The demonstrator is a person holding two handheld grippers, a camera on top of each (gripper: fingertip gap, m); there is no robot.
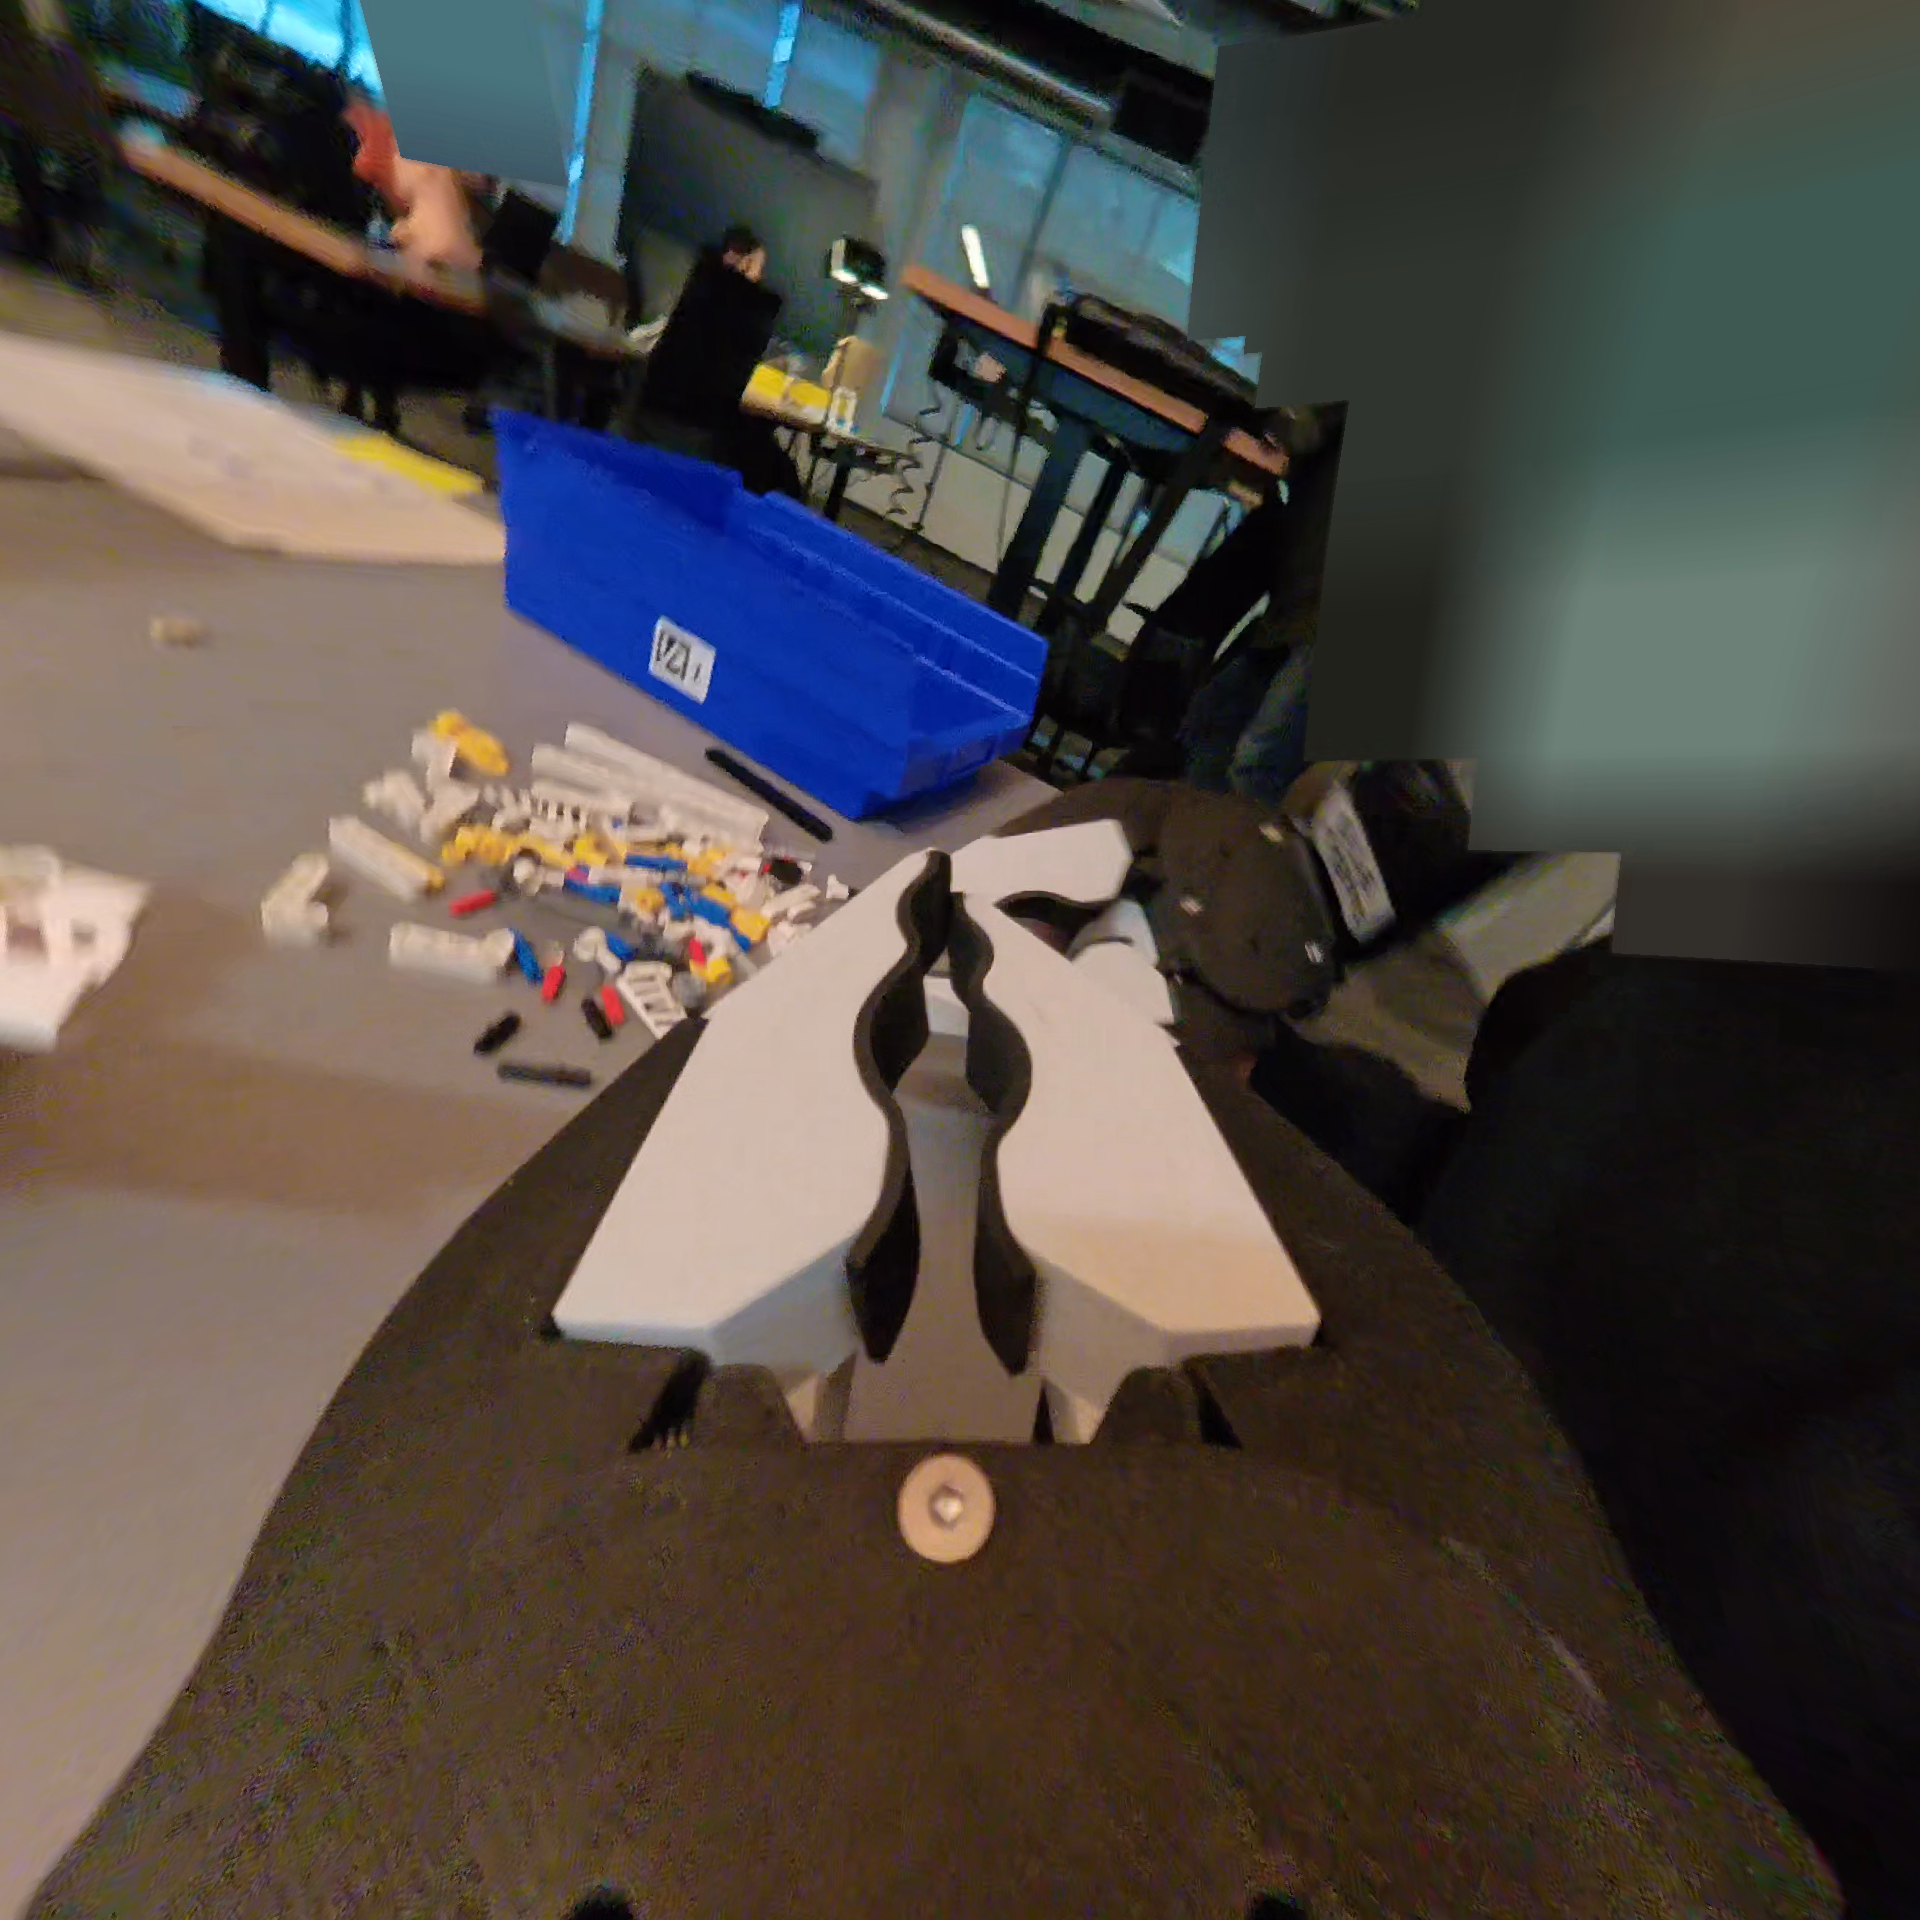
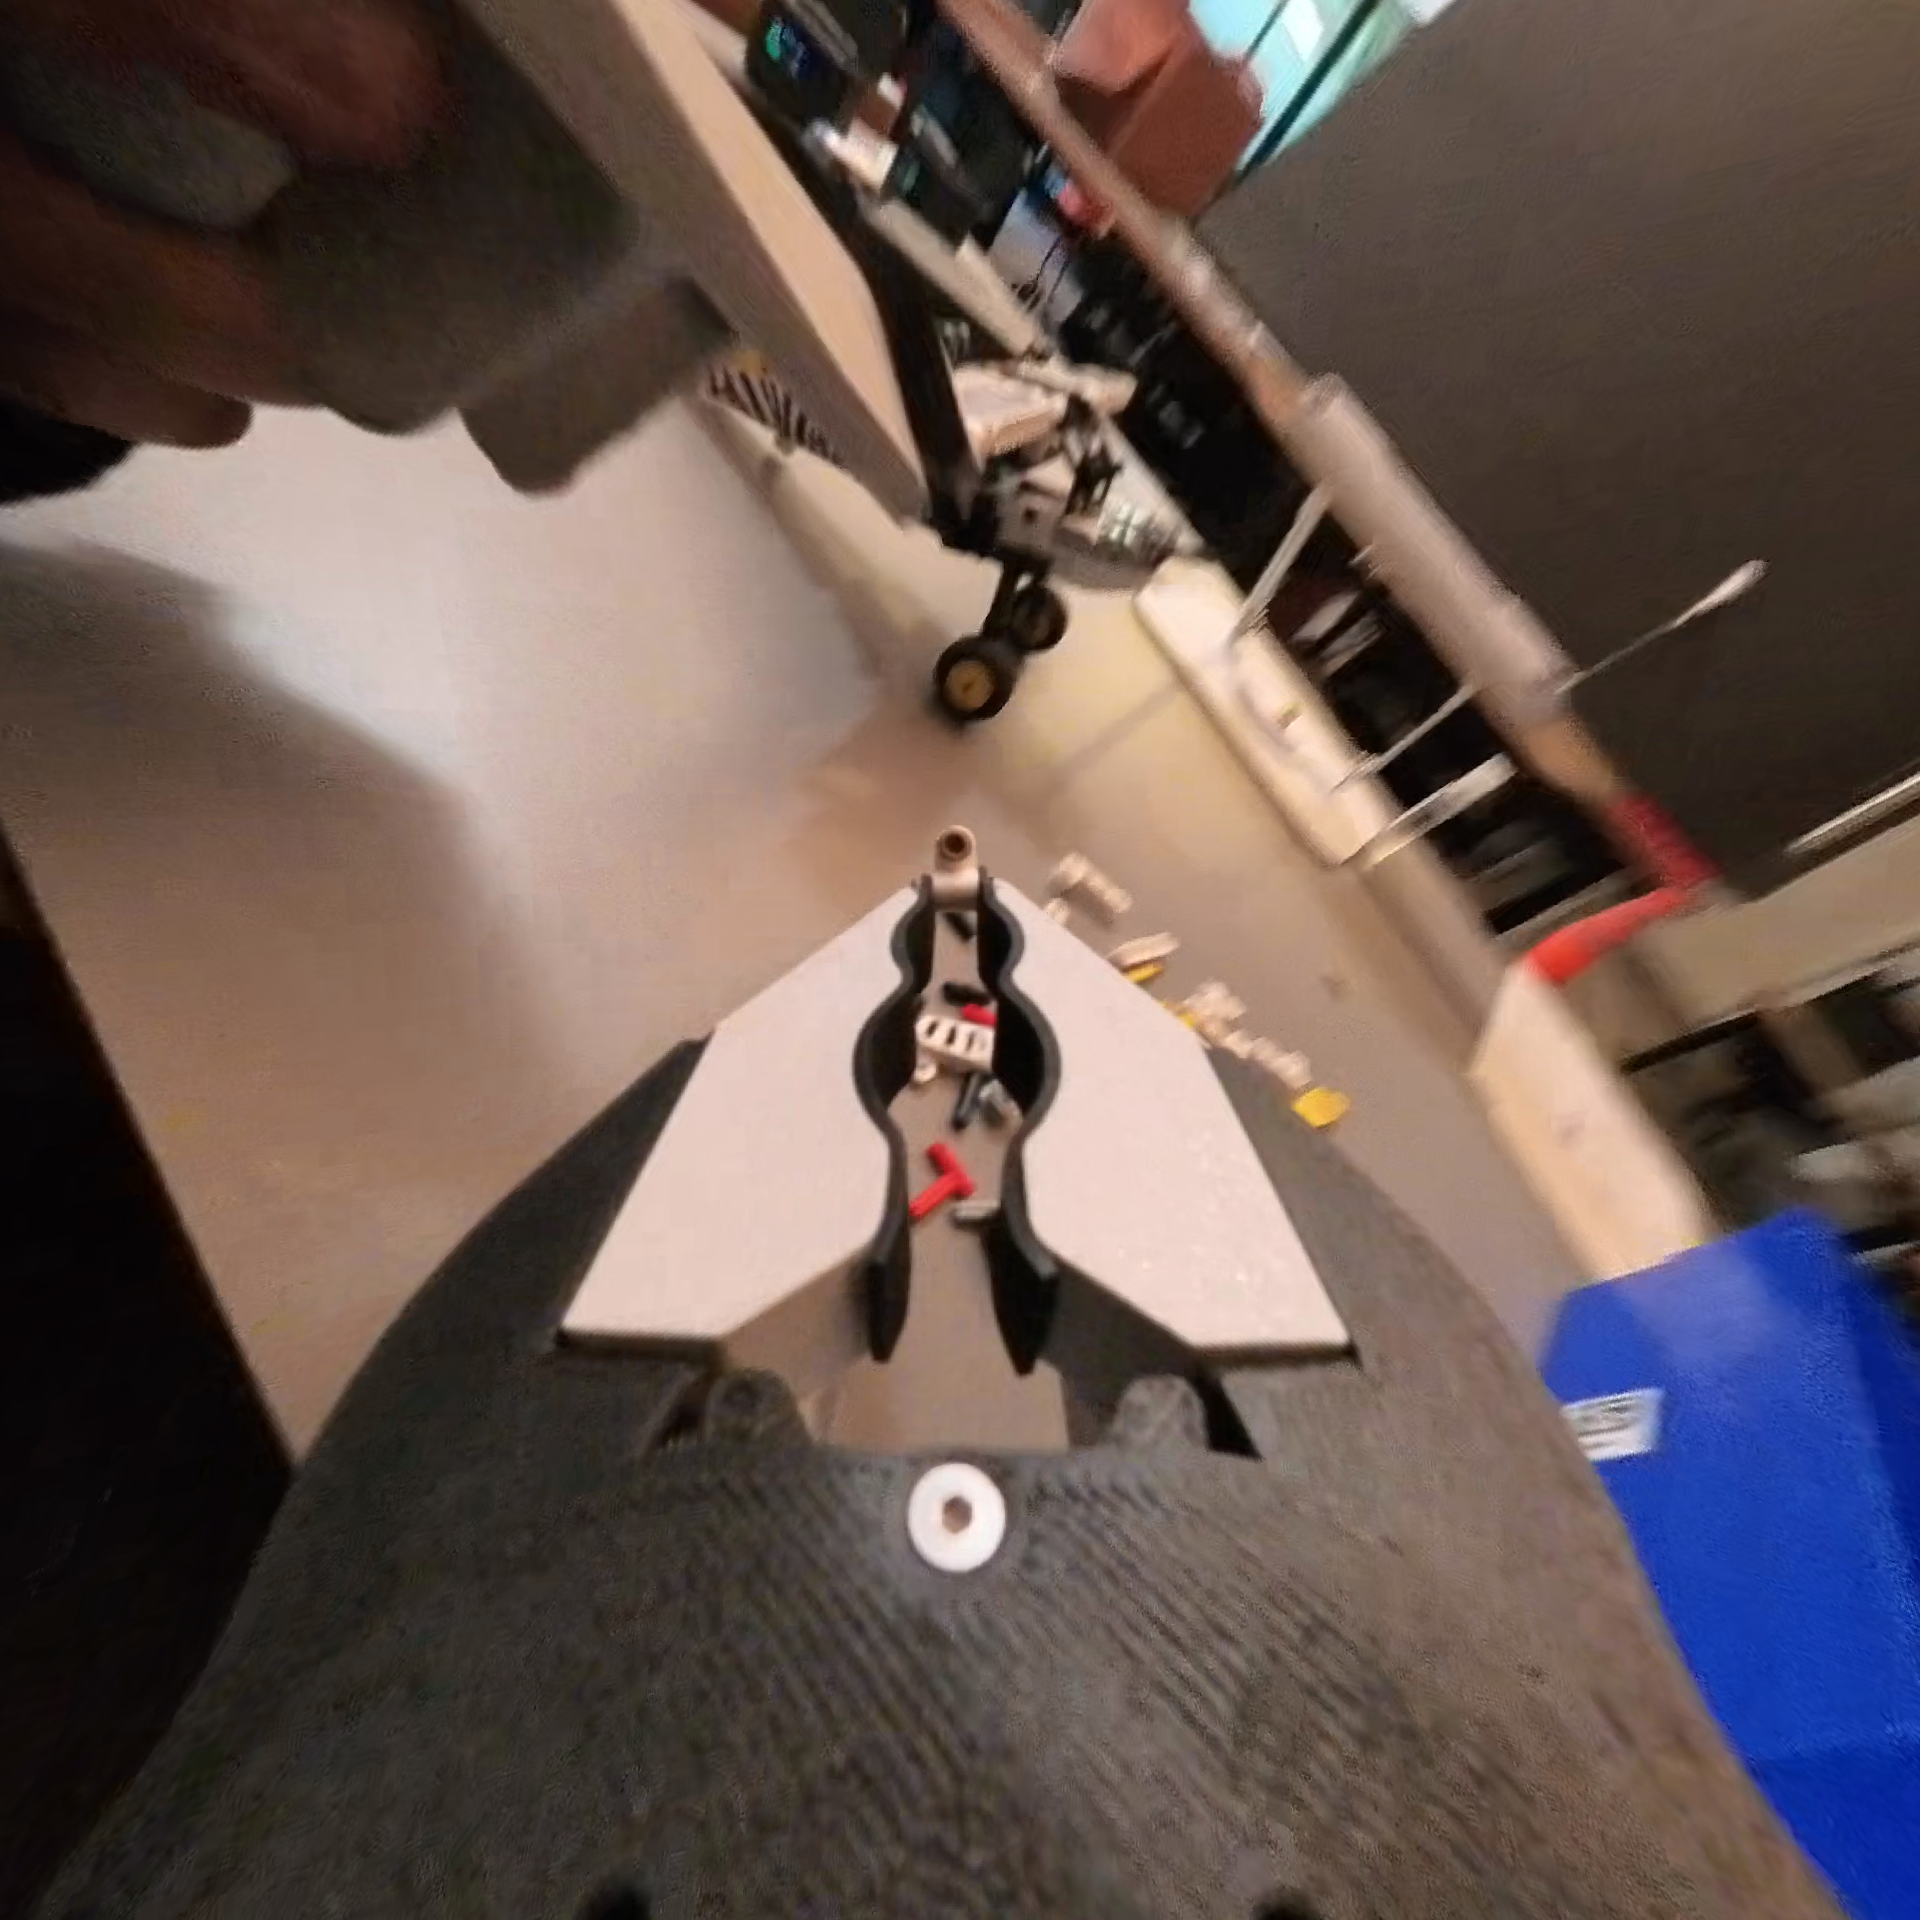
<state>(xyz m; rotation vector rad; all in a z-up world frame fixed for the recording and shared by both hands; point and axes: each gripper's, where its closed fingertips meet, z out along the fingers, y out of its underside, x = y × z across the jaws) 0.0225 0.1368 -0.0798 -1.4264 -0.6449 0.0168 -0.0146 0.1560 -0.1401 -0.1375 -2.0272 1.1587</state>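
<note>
Grey desk surface (image 1: 260, 727) is filling the left wrist view, carrying a scattered heap of small white, yellow, blue, red and black plastic building pieces (image 1: 582, 883) at about ten o'clock from the left gripper (image 1: 948, 883). A blue plastic bin (image 1: 790, 623) is standing just beyond the heap, at about eleven o'clock. Only this view is showing the whole heap, and it is also showing the right gripper's black body (image 1: 1236, 914) at two o'clock, just beside the left one. The left gripper's jaws are sitting together at the tips with nothing between them, tilted over the desk.

The right wrist view is rolled strongly, so the desk edge is running diagonally. Only here is a small light-grey plastic connector piece with a round hole (image 2: 956, 873) showing, clamped at the very tips of the right gripper (image 2: 956, 896), its round end sticking out at twelve o'clock. Loose red and black pins (image 2: 951, 1174) are lying on the desk under the jaws. A small wheeled model with black tyres (image 2: 987, 665) is standing farther off at twelve o'clock. A blurred hand (image 2: 156, 208) is showing at ten o'clock.
</note>
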